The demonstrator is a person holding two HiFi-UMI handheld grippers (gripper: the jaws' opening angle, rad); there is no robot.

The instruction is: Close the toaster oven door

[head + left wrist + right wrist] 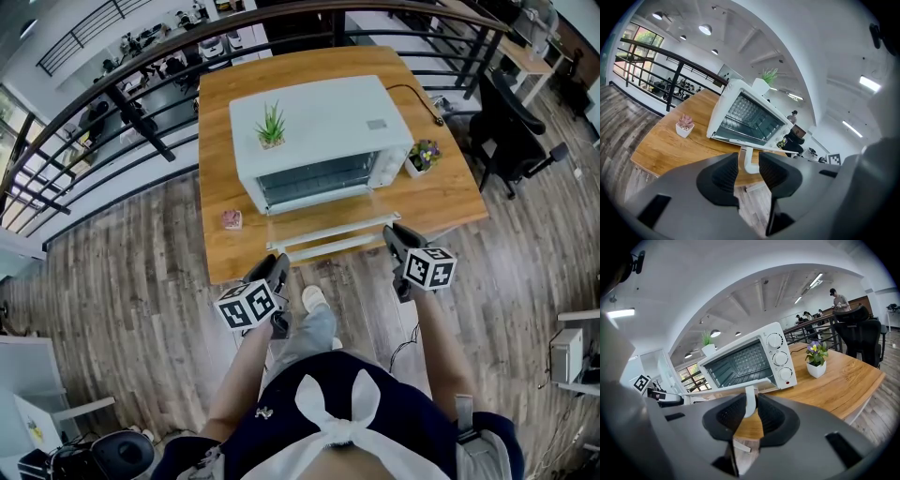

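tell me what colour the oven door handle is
White handle, clearest in the right gripper view.

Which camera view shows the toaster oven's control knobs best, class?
The right gripper view: the three knobs face the camera. The head view sees the toaster oven from above, and the knobs can't be made out. The left gripper view doesn't show them.

**Count of items.** One toaster oven (319,131) with three knobs (780,358) and one door handle (323,249). One wooden surface (441,202). Three potted plants: green plant (271,125), pink succulent (232,219), purple-flowered plant (424,155). Two tongs: left tongs (277,265), right tongs (395,234).
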